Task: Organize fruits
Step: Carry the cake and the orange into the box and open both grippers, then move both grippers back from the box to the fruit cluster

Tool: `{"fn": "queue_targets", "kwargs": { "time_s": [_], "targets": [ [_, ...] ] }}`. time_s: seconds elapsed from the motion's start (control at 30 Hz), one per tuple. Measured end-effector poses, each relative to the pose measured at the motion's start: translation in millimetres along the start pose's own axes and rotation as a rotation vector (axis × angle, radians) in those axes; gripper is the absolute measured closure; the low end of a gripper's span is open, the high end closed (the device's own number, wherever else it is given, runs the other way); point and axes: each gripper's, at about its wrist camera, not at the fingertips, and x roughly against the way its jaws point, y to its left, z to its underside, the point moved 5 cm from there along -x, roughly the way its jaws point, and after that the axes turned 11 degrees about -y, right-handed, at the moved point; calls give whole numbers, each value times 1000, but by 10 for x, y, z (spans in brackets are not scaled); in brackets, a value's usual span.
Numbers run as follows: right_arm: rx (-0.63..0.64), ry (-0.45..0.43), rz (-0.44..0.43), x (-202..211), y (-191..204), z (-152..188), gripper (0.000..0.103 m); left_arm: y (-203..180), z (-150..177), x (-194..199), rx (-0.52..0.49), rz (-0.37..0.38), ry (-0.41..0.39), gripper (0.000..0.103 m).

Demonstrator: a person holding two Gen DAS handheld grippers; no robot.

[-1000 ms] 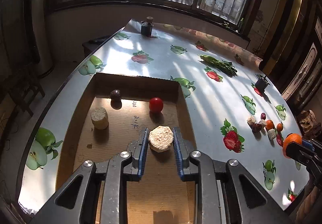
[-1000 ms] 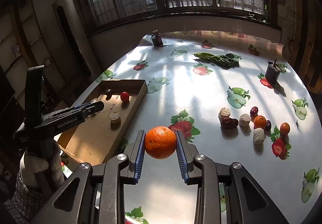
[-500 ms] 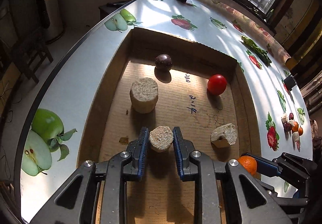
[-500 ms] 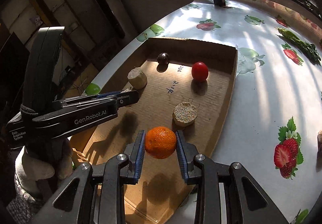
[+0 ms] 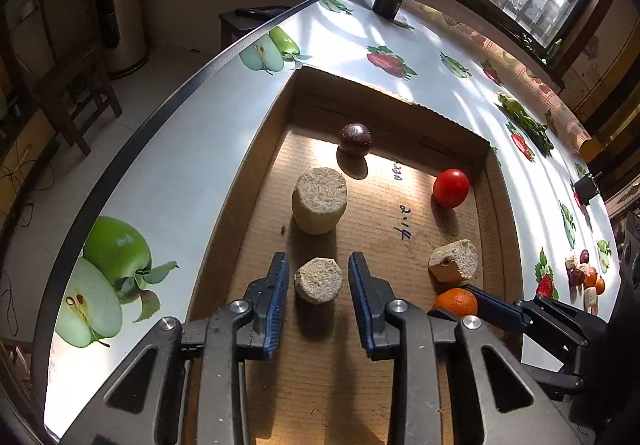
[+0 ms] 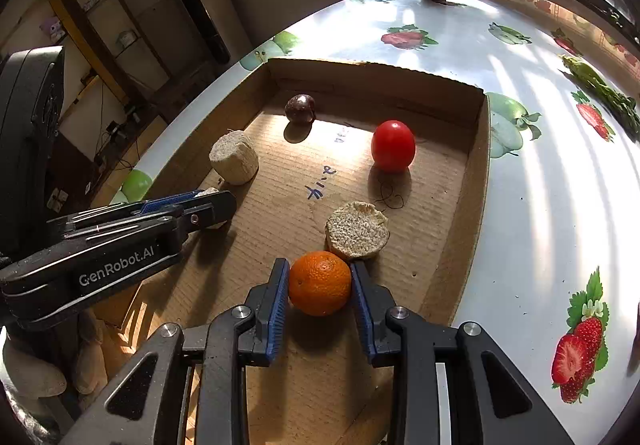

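Observation:
My left gripper (image 5: 318, 259) is down in the cardboard tray (image 5: 400, 113), and its jaws are opening. A small beige puck (image 5: 319, 280) rests on the tray floor between them, with a gap on each side. My right gripper (image 6: 320, 264) is shut on an orange (image 6: 320, 285), low over the tray's near right part. The orange is right beside a flat beige disc (image 6: 357, 230). Also in the tray are a bigger beige cylinder (image 5: 319, 200), a dark round fruit (image 5: 355, 139) and a red tomato (image 5: 451, 188).
A cluster of small fruits and beige pieces (image 5: 584, 277) lies on the fruit-print tablecloth to the right. Green vegetables (image 5: 524, 121), a dark jar (image 5: 388, 1) and a small dark cup (image 5: 586, 189) stand farther back. The table edge runs along the tray's left side, with a chair (image 5: 76, 93) beyond it.
The left gripper sank into the tray with the small puck and its jaws parted from it. The right gripper carried the orange from over the table down into the tray.

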Motion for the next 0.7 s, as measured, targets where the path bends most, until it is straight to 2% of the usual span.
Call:
{"fn": "queue_targets", "kwargs": {
  "time_s": [0.07, 0.1, 0.13, 0.3, 0.4, 0.5, 0.7],
  "targets": [
    [-8, -27, 1, 79, 5, -3, 60, 11, -30, 152, 5, -6, -38, 57],
    [-20, -52, 3, 143, -1, -11, 50, 19, -42, 239, 11, -12, -59, 51],
    [-31, -74, 1, 213, -4, -16, 45, 24, -53, 336, 17, -15, -83, 47],
    [-60, -176, 23, 666, -49, 25, 45, -55, -35, 748, 43, 14, -175, 36],
    [-119, -218, 28, 922, -162, 112, 45, -202, 8, 875, 41, 40, -183, 32],
    [-163, -243, 45, 1139, -288, 227, 44, -423, 73, 987, 1, 28, -177, 21],
    [-198, -289, 89, 1592, -535, 454, 42, -956, 201, 1471, -62, 176, -230, 21]
  ]
}}
